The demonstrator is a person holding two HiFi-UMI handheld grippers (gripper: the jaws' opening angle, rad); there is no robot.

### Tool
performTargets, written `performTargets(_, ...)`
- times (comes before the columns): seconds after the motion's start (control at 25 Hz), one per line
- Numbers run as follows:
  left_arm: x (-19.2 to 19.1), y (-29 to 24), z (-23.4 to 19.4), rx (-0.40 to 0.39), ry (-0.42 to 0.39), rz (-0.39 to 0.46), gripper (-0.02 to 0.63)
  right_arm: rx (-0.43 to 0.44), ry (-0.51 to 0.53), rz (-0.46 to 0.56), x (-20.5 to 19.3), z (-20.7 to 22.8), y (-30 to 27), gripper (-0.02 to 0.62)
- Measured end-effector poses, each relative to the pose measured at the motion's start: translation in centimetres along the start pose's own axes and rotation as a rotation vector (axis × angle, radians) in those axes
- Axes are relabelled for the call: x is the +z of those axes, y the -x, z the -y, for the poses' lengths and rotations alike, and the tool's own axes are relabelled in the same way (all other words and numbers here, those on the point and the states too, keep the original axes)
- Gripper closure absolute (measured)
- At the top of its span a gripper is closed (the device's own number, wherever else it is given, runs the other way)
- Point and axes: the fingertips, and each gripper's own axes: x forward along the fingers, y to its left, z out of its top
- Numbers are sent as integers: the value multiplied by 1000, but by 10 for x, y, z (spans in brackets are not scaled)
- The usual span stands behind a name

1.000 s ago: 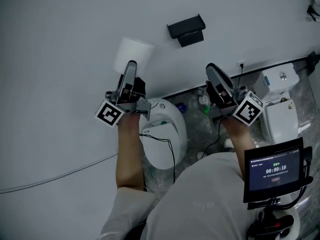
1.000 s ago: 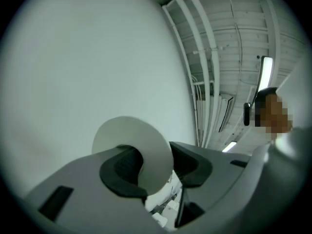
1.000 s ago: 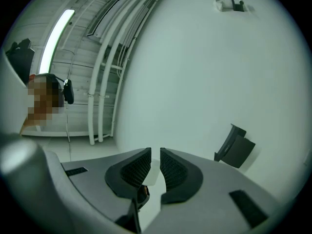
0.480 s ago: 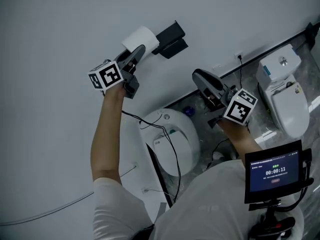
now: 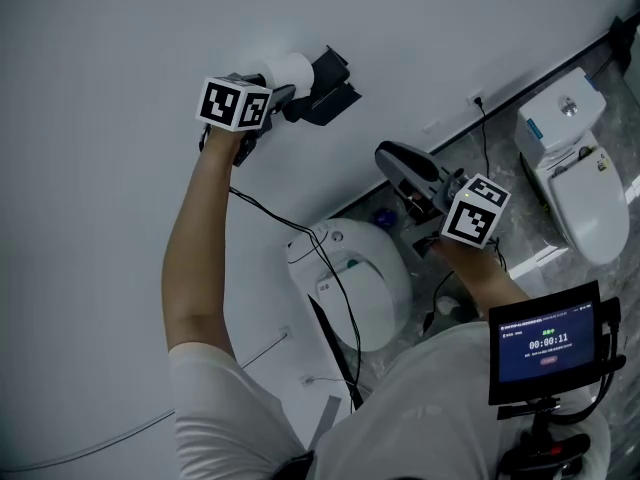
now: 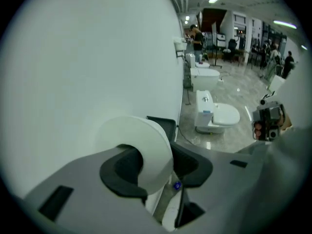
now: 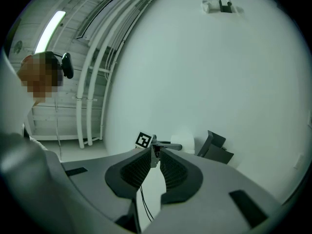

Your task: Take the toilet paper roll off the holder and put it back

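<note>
Left tongs (image 6: pixel 157 169) grip one toilet paper roll (image 6: pixel 146 138); right tongs (image 7: pixel 156 156) closed

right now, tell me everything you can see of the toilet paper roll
The toilet paper roll is a plain white, full-looking cylinder of soft paper. It is clamped between the jaws of the left gripper, one dark pad on each side. It is held close to the white wall, right beside the black holder. Whether it already rests on the holder can't be told.
</note>
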Motion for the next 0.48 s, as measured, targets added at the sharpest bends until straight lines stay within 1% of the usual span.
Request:
performTargets(0.08,-2,-5,0,5,-51,-64,436,12,-3,-13,-6,-4,-6,532)
performTargets(0.28,-5,-19,15,-52,-175,-190,434,26,-1,-22,-11,-9,-10,532)
performTargets(0.48,2,-21,19,-67,-262,-227,433,29,-8,-27,-15,-10,-11,532)
